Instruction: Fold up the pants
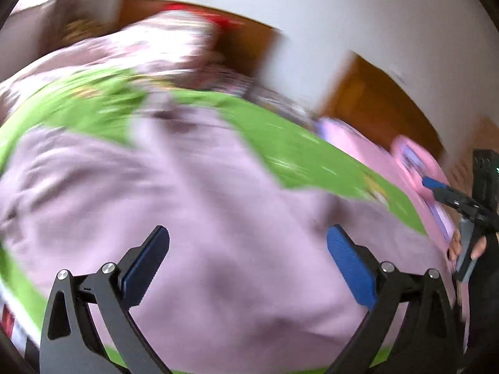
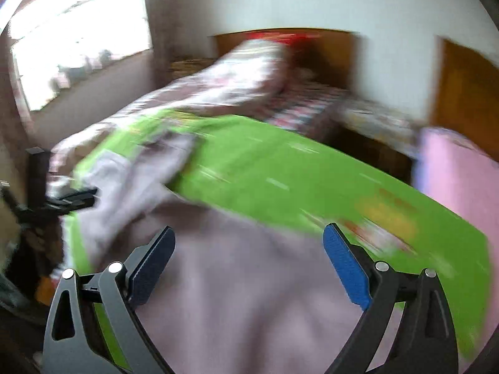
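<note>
Left wrist view, both frames heavily motion-blurred. I saw the pants (image 1: 199, 205), a pale lilac-pink garment, spread rumpled over the green sheet (image 1: 290, 143) of the bed, filling the view from 9 o'clock through the centre to 4 o'clock. Soft creases ran across the cloth; a darker smudge near 12 o'clock may have been the waistband, though blur kept me from telling. My left gripper (image 1: 248, 265) hung above the fabric with its jaws spread wide, the blue pads (image 1: 349, 268) clear of the cloth and nothing between them. At 3 o'clock my right gripper (image 1: 432, 184) entered the frame, a hand (image 1: 467, 246) on its handle; from here I could not tell how its jaws stood.

Right wrist view. The pants (image 2: 237, 296) lay from 10 o'clock down to 6 o'clock, one part bunched toward the far end, the broad part beneath the tool. The right gripper (image 2: 248, 261) had its jaws spread, holding nothing. The green sheet (image 2: 280, 168) ran toward 4 o'clock, a patterned quilt (image 2: 249, 71) heaped beyond at 12 o'clock.
</note>
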`<action>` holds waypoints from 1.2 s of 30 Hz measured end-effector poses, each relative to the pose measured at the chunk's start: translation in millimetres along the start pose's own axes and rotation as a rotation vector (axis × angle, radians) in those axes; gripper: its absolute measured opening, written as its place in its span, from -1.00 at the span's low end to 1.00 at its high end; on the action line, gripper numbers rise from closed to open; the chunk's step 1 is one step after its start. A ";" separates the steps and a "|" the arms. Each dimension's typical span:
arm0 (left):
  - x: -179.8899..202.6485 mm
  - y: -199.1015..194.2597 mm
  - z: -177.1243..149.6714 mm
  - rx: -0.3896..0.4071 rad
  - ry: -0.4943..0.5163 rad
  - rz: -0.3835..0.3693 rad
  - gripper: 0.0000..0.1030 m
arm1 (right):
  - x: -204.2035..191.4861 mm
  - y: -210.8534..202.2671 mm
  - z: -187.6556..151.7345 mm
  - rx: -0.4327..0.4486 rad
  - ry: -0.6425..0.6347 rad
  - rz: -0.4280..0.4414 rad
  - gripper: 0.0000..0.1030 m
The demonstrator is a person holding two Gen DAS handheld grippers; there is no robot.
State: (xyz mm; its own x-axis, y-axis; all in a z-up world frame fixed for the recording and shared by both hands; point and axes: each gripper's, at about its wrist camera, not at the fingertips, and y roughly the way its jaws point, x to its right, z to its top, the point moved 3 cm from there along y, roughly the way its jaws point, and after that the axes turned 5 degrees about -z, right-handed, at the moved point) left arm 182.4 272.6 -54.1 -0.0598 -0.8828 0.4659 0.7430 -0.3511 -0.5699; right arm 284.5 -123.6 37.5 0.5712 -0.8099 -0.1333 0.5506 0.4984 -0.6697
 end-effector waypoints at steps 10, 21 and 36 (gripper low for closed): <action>-157.5 -73.5 6.4 0.111 -0.352 0.227 0.96 | -124.2 189.3 97.8 -0.219 -0.026 0.341 0.53; -223.9 -73.7 7.9 0.204 -0.525 0.275 0.83 | -338.0 295.3 102.8 -0.360 -0.591 0.427 0.29; -195.9 -102.3 25.0 0.271 -0.317 0.360 -0.90 | -374.8 276.5 114.2 -0.211 -0.661 0.415 -0.74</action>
State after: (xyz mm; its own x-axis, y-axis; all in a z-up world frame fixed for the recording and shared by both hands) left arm 134.8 489.2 -70.1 0.4022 -0.7804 0.4788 0.8270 0.0852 -0.5558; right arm 292.1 353.1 -14.3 0.9820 -0.1884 0.0145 0.1260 0.5959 -0.7931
